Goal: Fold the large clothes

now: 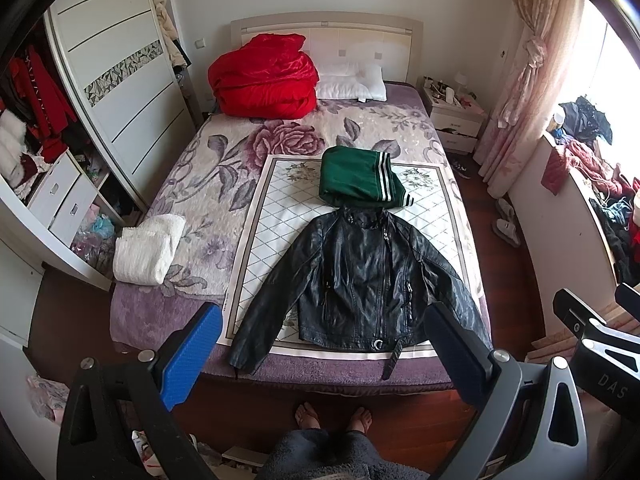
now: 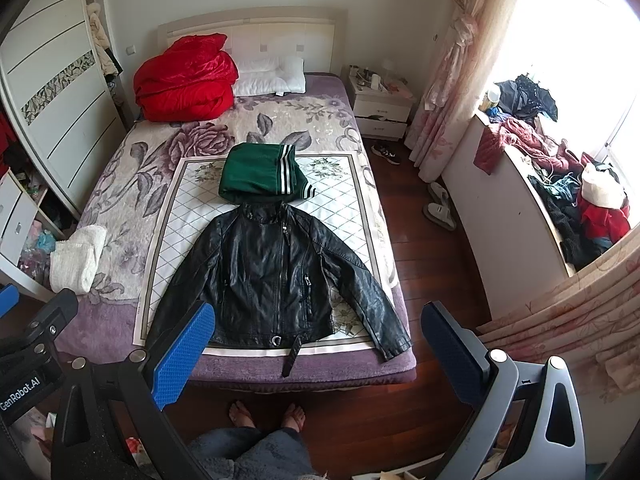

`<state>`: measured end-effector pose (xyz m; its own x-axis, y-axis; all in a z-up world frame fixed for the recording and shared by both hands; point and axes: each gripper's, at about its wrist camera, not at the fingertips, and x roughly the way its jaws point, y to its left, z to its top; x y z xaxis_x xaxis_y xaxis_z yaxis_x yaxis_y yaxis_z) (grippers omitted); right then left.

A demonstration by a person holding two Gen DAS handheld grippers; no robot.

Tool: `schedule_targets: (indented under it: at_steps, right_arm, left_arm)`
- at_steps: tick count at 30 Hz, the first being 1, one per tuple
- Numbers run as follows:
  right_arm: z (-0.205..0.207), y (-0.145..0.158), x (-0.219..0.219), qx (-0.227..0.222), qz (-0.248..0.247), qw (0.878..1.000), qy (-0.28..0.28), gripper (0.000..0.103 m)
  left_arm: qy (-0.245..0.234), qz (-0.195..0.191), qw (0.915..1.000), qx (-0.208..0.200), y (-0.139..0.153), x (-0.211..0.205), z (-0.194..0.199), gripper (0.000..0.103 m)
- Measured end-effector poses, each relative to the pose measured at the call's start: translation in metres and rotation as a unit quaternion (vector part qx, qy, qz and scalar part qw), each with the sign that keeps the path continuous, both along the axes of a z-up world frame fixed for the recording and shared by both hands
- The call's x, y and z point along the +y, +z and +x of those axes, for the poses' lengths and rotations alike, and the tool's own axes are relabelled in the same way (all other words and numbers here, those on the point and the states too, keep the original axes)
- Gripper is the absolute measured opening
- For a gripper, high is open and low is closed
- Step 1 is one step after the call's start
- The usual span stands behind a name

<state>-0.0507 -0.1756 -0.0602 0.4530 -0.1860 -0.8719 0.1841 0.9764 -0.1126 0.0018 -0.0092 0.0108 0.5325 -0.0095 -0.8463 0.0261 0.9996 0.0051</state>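
Note:
A black leather jacket lies flat, front up, sleeves spread, on a diamond-patterned cloth at the foot of the bed. A folded green garment with white stripes rests just beyond its collar. My left gripper hovers open above the bed's foot, nothing between its blue pads. My right gripper is open too, held beside it over the jacket's hem and the floor, also empty.
A folded white towel sits at the bed's left edge. A red quilt and white pillow lie by the headboard. The person's bare feet stand at the bed's foot. A wardrobe is at left, a cluttered windowsill at right.

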Motion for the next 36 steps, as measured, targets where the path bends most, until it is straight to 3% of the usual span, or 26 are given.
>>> schedule_targets:
  at_steps: [36]
  right_arm:
    - [0.008,0.023,0.009,-0.005,0.0,1.0,0.001,0.103]
  left_arm:
    - [-0.001,-0.002,1.0,-0.007,0.01,-0.004,0.002,0.103]
